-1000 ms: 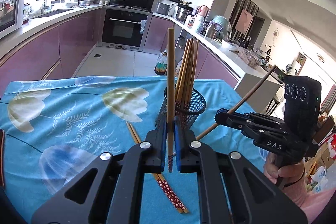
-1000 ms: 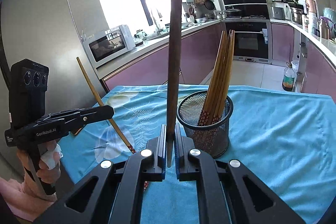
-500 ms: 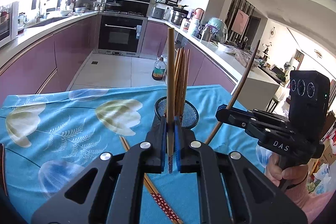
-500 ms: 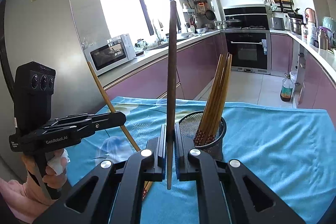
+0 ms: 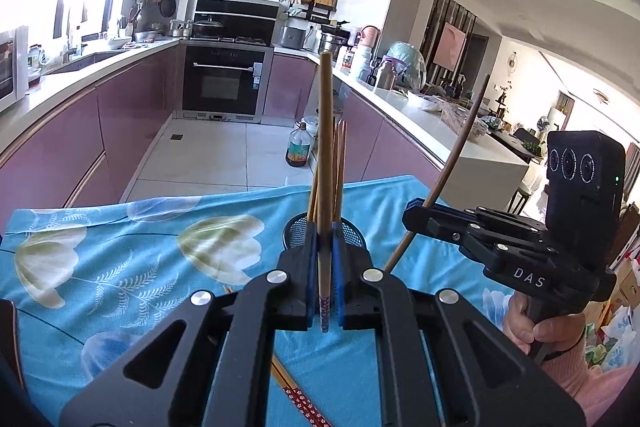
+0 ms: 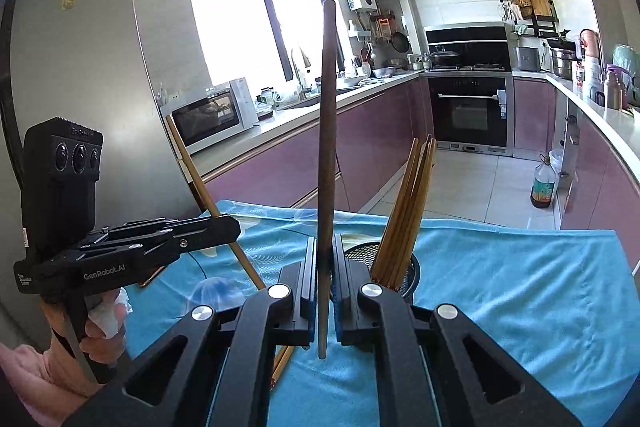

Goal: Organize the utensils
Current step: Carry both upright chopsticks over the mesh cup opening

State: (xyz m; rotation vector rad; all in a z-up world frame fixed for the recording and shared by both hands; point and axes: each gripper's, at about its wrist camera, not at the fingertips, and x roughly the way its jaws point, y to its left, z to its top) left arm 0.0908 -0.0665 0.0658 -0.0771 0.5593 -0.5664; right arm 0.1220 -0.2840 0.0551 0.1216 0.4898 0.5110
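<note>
Kitchen; blue floral tablecloth (image 5: 120,267). Mesh holder (image 6: 410,273) holds chopsticks (image 6: 408,211). Left gripper (image 5: 325,283) clamps light chopstick (image 5: 326,155); right gripper (image 6: 323,291) clamps dark chopstick (image 6: 327,131).

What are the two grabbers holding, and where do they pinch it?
Each holds one chopstick. The left gripper pinches a light chopstick near its patterned bottom end. The right gripper pinches a dark chopstick near its bottom end.

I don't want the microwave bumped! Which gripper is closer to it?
Left. The left gripper, clamping a light chopstick, is on the microwave's side of the table; the right gripper, clamping a dark chopstick, is farther across, beside the mesh cup.
</note>
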